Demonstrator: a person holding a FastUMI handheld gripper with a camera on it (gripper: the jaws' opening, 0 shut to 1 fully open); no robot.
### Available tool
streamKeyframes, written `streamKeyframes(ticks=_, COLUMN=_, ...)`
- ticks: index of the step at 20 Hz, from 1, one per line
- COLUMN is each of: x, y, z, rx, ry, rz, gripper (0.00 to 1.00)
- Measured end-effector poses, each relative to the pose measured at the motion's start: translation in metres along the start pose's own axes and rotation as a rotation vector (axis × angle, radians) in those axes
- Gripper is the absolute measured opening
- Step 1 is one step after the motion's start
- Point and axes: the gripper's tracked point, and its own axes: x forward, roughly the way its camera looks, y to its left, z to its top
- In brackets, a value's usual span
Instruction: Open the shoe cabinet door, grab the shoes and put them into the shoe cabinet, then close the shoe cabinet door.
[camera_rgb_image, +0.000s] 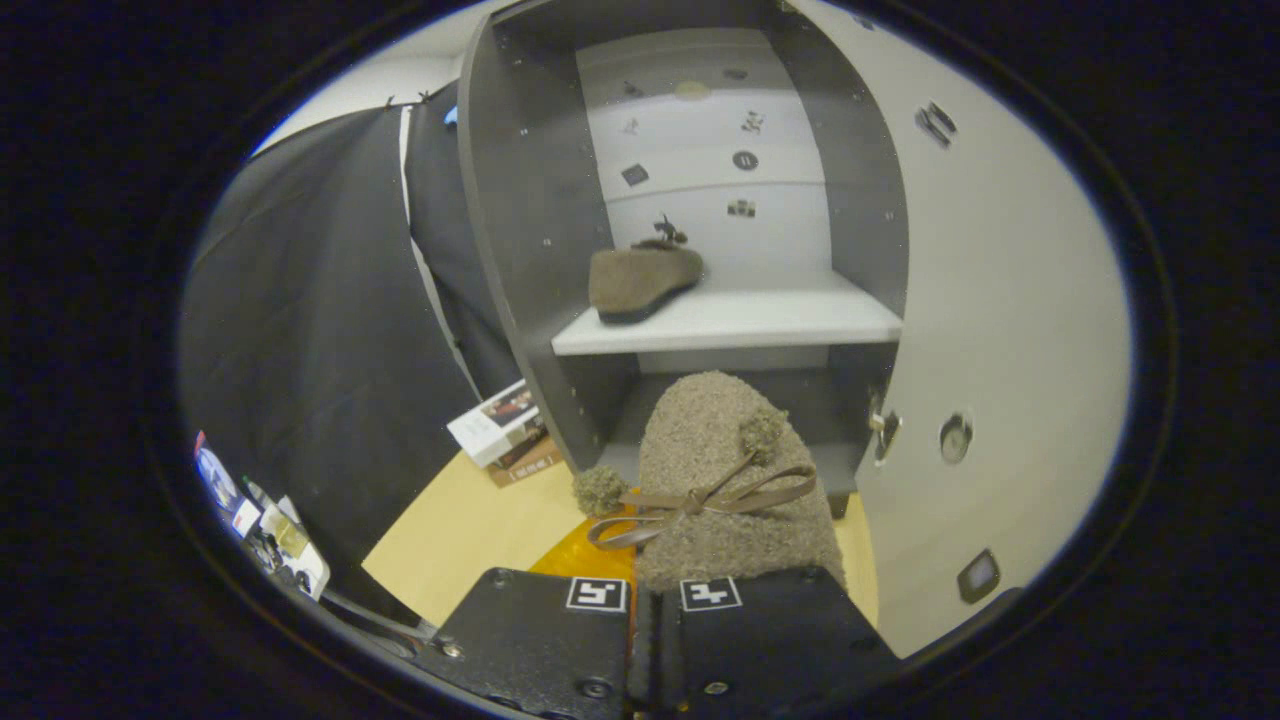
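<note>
Gripper clamped on slipper; slipper's heel hidden behind fingers.

Gripper: seen from behind, pointing forward and slightly down.
Fingers: two black blocks drawn almost together, a narrow slit between them.
Grip: clamped on something held just ahead of them.

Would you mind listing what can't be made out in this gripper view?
- Fingers' grip on the held shoe: hidden behind the gripper body.
- Cabinet's lower compartment: blocked by that shoe.
- Shelf shoe: its far side is turned away.
- Small stickers on the back panel: too small.
</note>
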Motion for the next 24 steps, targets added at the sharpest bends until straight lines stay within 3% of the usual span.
streamKeyframes(ticks=5, x=0.029, y=-0.003, z=0.078, rx=-0.030, ry=-0.109, rz=-0.024, gripper=0.07)
streamKeyframes(ticks=13, x=0.104, y=-0.029, z=0.161, rx=-0.088, ry=-0.198, rz=-0.102, gripper=0.07)
streamKeyframes(ticks=16, x=0.135, y=-0.045, z=0.174, rx=-0.066, ry=-0.184, rz=-0.152, gripper=0.07)
streamKeyframes(ticks=24, x=0.201, y=-0.058, z=0.181, rx=-0.029, ry=-0.113, rz=-0.168, gripper=0.07)
